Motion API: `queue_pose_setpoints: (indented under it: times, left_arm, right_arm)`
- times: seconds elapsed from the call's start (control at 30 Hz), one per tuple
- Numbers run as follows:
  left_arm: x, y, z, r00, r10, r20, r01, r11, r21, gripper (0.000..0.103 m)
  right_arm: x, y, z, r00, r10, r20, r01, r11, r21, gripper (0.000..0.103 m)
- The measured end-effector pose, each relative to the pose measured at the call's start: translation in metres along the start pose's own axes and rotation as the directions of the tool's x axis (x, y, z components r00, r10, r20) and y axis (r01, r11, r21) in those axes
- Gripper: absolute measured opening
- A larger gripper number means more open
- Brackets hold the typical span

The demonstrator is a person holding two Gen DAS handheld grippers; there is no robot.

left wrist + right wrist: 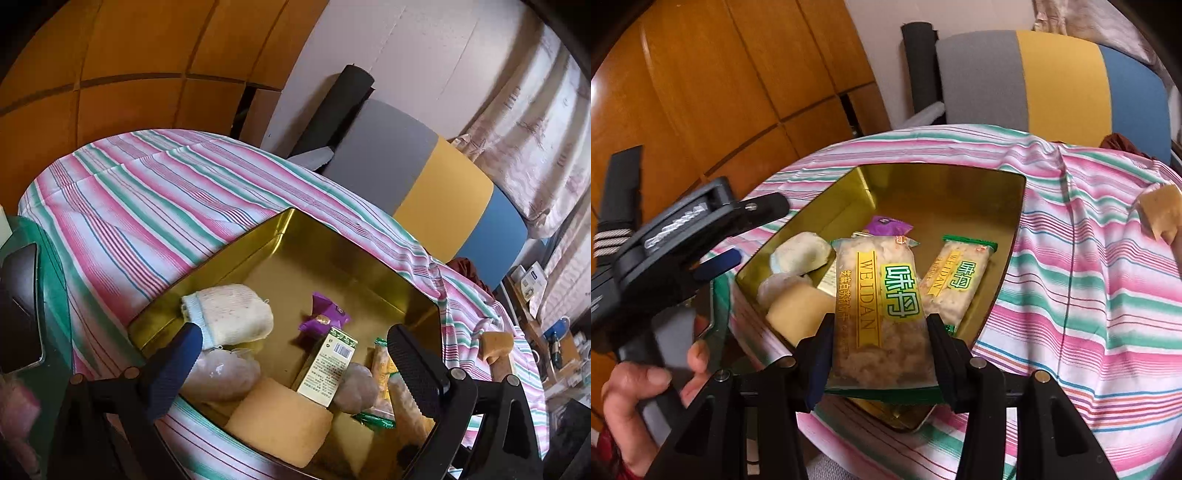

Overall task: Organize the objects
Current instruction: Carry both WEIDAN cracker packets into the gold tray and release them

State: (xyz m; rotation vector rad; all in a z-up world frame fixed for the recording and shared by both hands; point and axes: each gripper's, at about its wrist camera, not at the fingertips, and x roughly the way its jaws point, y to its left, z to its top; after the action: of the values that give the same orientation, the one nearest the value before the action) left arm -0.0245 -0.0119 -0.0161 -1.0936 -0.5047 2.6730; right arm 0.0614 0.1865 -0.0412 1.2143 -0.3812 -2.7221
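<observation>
A gold tin box sits on a striped cloth. In it lie a white sock bundle, a purple candy, a small green-and-cream carton, a yellow sponge block and a WEIDAN snack pack. My left gripper is open and empty over the box's near part. My right gripper is shut on a second WEIDAN snack pack, held over the box's near edge. The left gripper also shows at the left of the right wrist view.
The striped pink, green and white cloth covers the table. A tan block lies on the cloth to the right. A grey, yellow and blue chair stands behind, a wooden cabinet to the left. A phone lies at left.
</observation>
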Motion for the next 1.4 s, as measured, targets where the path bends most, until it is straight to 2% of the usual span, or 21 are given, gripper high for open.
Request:
queue_pose_setpoints:
  times: [0.23,0.53,0.7,0.83,1.0,1.2,1.4]
  left_arm:
    - [0.001,0.003,0.0,1.0,-0.006,-0.012,0.006,1.0,-0.012,0.101]
    - [0.001,0.004,0.0,1.0,-0.009,-0.017,0.009,1.0,-0.018,0.101]
    - [-0.001,0.004,0.002,1.0,-0.007,-0.008,0.006,1.0,-0.021,0.101]
    - [0.001,0.003,0.001,1.0,-0.004,-0.014,0.004,1.0,-0.02,0.101]
    - [0.004,-0.003,-0.003,1.0,-0.001,-0.031,0.001,1.0,0.004,0.101]
    - [0.005,-0.018,-0.011,0.999,-0.004,-0.039,0.007,0.998,0.067,0.101]
    - [0.007,-0.026,-0.016,0.999,-0.009,-0.051,0.014,0.996,0.09,0.102]
  right_arm:
    - [0.015,0.002,-0.001,0.997,-0.064,-0.039,0.064,0.998,0.012,0.049]
    - [0.026,0.012,-0.003,0.996,0.013,-0.092,-0.013,1.0,0.0,0.049]
    - [0.012,0.015,0.001,1.0,-0.007,-0.03,0.006,1.0,-0.027,0.049]
    - [-0.001,0.003,0.002,1.0,-0.022,0.011,0.022,1.0,0.014,0.049]
    - [-0.007,-0.013,0.002,0.999,-0.047,0.027,0.045,0.997,0.069,0.049]
    - [-0.014,-0.025,0.005,0.996,-0.079,0.037,0.075,0.993,0.093,0.049]
    - [-0.021,-0.042,0.005,0.991,-0.125,0.052,0.118,0.986,0.115,0.049]
